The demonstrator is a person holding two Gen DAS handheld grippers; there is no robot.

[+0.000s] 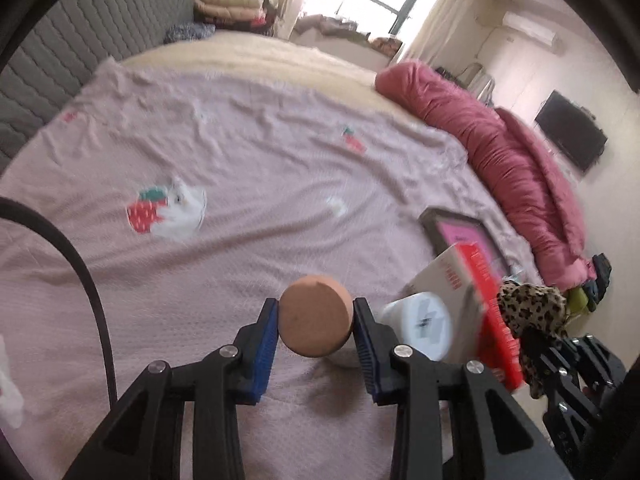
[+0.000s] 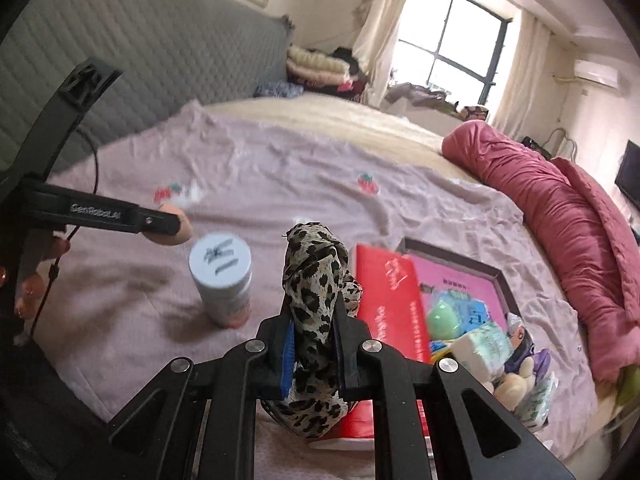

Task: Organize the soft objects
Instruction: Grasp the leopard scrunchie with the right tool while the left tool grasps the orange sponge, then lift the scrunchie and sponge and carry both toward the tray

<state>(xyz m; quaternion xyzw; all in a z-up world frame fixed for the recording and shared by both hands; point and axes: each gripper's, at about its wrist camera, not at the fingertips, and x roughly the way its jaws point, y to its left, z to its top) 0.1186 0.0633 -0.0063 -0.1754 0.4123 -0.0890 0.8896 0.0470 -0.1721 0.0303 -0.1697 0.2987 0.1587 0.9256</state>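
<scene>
While the left hand-held gripper (image 1: 315,316) pinched a sponge (image 1: 316,315) and the right hand-held gripper (image 2: 313,330) clamped a scarf (image 2: 316,280) above the bed (image 2: 248,160), neither had reached the box (image 2: 496,276) beside them; sorting seemed midway.

Both tools (image 1: 316,332) (image 2: 312,344): black frames w/ blue pads, silver screws, thin black cable, white "GenRobot.AI" lettering.

both wrist views overlook the bed (image 1: 240,160).
</scene>
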